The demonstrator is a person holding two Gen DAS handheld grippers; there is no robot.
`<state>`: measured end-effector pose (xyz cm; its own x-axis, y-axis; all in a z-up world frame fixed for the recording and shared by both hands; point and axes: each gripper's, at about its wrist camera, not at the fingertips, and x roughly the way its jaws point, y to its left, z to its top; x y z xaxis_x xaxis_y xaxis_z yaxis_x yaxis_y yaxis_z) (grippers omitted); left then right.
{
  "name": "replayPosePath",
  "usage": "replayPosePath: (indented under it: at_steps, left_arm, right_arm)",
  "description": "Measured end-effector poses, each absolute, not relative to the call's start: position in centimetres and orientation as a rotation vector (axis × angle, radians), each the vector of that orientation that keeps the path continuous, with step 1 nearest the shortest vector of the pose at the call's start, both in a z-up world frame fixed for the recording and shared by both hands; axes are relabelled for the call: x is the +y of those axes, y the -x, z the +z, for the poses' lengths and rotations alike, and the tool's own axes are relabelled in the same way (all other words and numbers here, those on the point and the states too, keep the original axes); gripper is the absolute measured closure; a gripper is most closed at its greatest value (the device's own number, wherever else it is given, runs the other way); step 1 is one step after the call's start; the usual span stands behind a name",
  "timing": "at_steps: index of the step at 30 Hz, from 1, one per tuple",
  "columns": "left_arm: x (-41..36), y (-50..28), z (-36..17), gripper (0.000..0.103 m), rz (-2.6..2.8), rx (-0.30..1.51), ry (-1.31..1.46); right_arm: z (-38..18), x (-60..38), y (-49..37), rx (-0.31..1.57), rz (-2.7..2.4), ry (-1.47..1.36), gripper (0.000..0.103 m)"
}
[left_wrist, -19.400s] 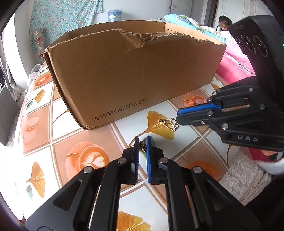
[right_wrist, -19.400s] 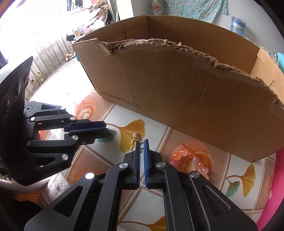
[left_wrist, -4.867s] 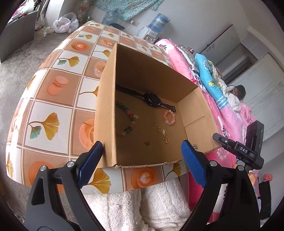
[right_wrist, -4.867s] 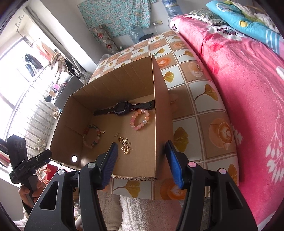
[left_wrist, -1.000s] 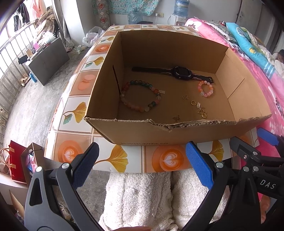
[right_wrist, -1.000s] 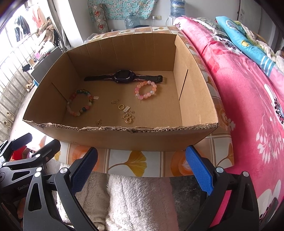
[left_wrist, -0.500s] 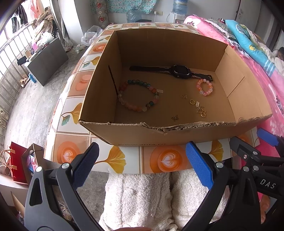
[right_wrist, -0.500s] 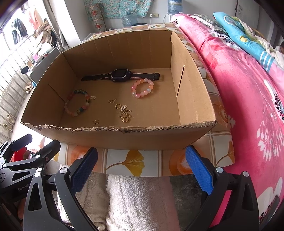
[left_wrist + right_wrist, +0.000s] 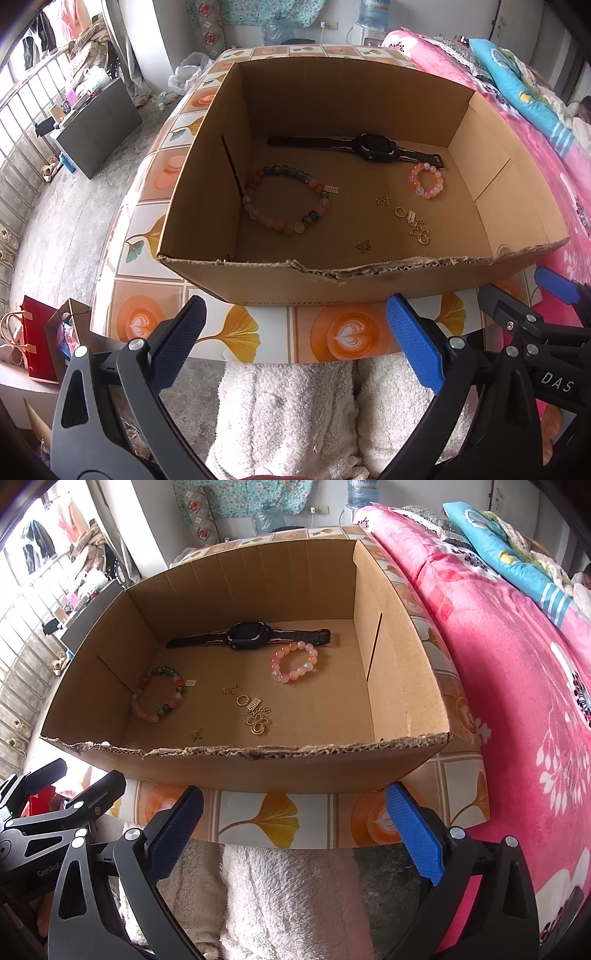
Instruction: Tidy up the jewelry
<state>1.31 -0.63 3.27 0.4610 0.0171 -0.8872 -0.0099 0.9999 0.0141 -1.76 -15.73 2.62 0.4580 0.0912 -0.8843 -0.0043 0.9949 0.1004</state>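
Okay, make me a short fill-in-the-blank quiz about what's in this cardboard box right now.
1. The black wristwatch lies along the box's ____ wall.
2. The small pink bead bracelet lies just in front of the ____.
3. Both grippers, left gripper and right gripper, are ____.
4. All the jewelry sits inside the brown cardboard ____.

Missing words: far; watch; open; box

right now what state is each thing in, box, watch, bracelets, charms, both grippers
cardboard box: open-topped, near rim torn, on the tiled table
black watch: strap laid out flat by the far wall
multicolour bracelet: flat on the box floor, left side
pink bracelet: flat, just in front of the watch strap
gold charms: loose on the box floor
left hand-held gripper: open, empty
right hand-held gripper: open, empty
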Motion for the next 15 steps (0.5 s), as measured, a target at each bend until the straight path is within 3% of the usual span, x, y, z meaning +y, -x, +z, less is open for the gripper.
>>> replayPosePath:
  at_steps: [15]
  left_arm:
    - [-0.77, -1.65, 3.11, 0.009, 0.016, 1.096, -0.006]
  right_arm:
    - [2.59, -15.80, 1.65, 1.095, 0.058, -0.088, 0.007]
